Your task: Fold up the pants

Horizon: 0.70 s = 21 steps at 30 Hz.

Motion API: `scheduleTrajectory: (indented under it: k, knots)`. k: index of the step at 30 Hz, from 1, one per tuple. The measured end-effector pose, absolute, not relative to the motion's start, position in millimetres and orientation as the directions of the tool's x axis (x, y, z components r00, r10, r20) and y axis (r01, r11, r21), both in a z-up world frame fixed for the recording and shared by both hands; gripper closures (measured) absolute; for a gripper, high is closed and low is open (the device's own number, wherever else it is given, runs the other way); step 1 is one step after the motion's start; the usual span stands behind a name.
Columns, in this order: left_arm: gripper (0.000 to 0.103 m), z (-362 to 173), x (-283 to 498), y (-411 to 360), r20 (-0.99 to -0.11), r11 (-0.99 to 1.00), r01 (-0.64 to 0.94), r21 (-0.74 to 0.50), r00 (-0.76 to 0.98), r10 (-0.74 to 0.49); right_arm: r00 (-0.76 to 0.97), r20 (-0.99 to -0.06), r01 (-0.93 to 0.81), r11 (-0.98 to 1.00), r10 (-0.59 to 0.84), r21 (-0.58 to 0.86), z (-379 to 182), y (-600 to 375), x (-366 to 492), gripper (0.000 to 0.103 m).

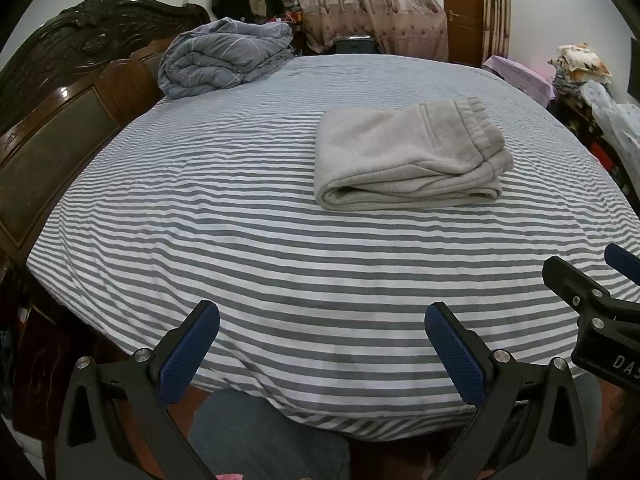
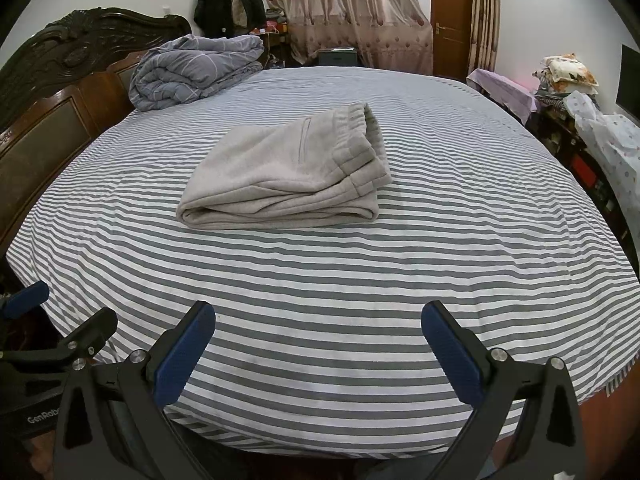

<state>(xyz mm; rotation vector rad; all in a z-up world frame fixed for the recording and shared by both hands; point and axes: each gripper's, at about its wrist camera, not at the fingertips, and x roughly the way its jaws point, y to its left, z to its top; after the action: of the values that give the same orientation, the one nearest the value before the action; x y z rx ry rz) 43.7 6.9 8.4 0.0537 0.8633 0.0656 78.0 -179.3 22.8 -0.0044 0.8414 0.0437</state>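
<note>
Nearest the lens in the left wrist view, my left gripper (image 1: 322, 350) hangs wide apart, holding nothing, blue pads (image 1: 185, 356) over the near edge of the striped bed sheet (image 1: 248, 248). Ahead and a bit to its right, well apart from the fingertips, lie the grey pants (image 1: 408, 156), already a compact stacked bundle w/ waistband on the far right side and the rolled fold facing me. Right gripper (image 1: 588, 280) pokes in at the right edge. Far ahead-left: a bundled duvet (image 1: 224, 56) by the headboard (image 1: 60, 92).

Right wrist view: my right gripper (image 2: 318, 348) is likewise spread wide and empty, low over the sheet's near edge. Pants (image 2: 288, 172) sit ahead and slightly left of it, flat on the sheet, nothing touching them. Left gripper (image 2: 60, 320) shows at the left edge.

Judgement: folding looks done or nearly so; I'm at the let-go/check stage. Next move, if any, calls for a light tidy of the slightly uneven waistband edge, or simply backing off w/o disturbing the stack.
</note>
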Motion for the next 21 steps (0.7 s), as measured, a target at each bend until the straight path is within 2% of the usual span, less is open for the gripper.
scheduleTrajectory:
  k: [21]
  knots:
    - [0.001, 3.2, 47.0, 4.6, -0.763, 0.997, -0.035, 0.071, 0.642, 0.077, 0.661, -0.749, -0.037, 0.999, 0.037, 0.016, 21.5, -177.6, 77.6, 0.001]
